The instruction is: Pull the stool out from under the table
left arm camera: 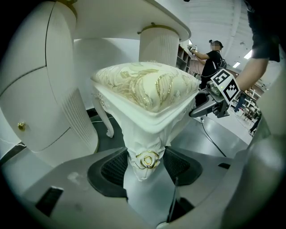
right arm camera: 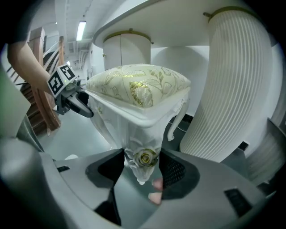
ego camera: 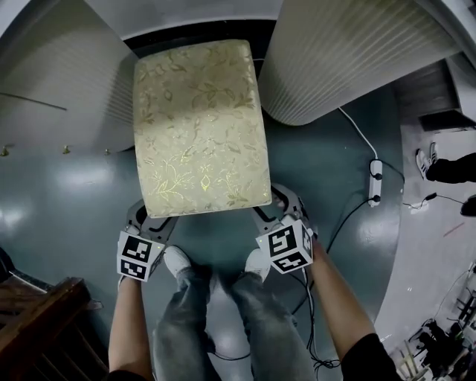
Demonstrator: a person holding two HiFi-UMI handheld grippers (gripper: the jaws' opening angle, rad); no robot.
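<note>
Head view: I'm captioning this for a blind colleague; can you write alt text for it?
Seen from above, a stool with a cream floral cushion stands on a grey-green floor, its two near corners clamped by the left gripper and right gripper. The person's jeans and white shoes show below; a white fluted pedestal rises at upper right.

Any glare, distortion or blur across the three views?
Head view: soft light reflections on the glossy floor, stool sharp. Left gripper view: strong fisheye, black corners, table edge bows. Right gripper view: same fisheye; ceiling lamp blown out.
</note>
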